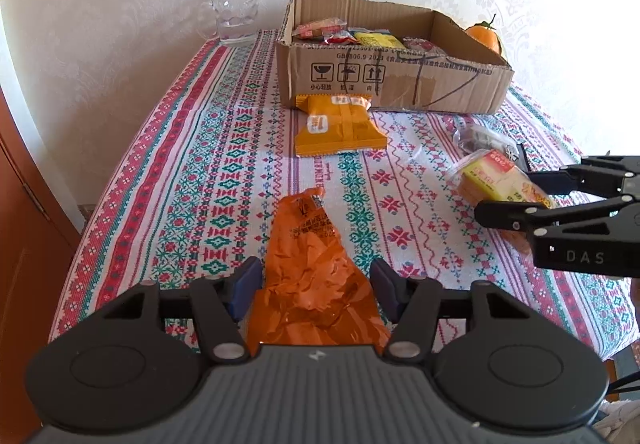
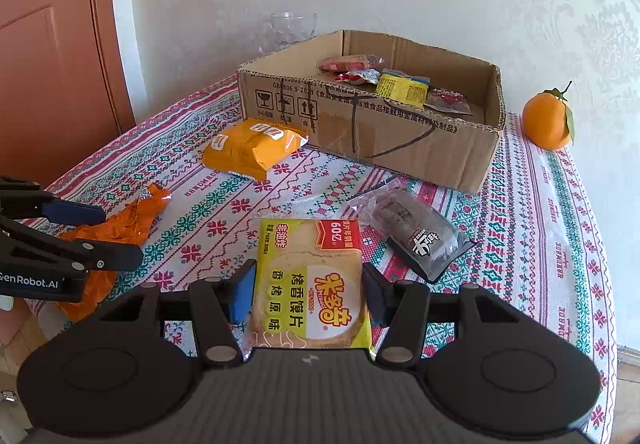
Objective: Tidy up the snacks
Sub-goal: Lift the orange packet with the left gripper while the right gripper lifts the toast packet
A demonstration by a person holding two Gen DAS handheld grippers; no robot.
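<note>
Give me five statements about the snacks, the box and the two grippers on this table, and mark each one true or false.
1. The cardboard box already holds several snack packets. True.
2. The orange fruit sits inside the box. False: it stands on the tablecloth outside the box.
3. The yellow cracker packet sits between the jaws of the right gripper. True.
4. The left gripper has a dark packet between its jaws. False: a crumpled orange wrapper lies there; the dark packet lies on the cloth.
5. The glass mug lies on its side. False: it stands upright near the wall.
</note>
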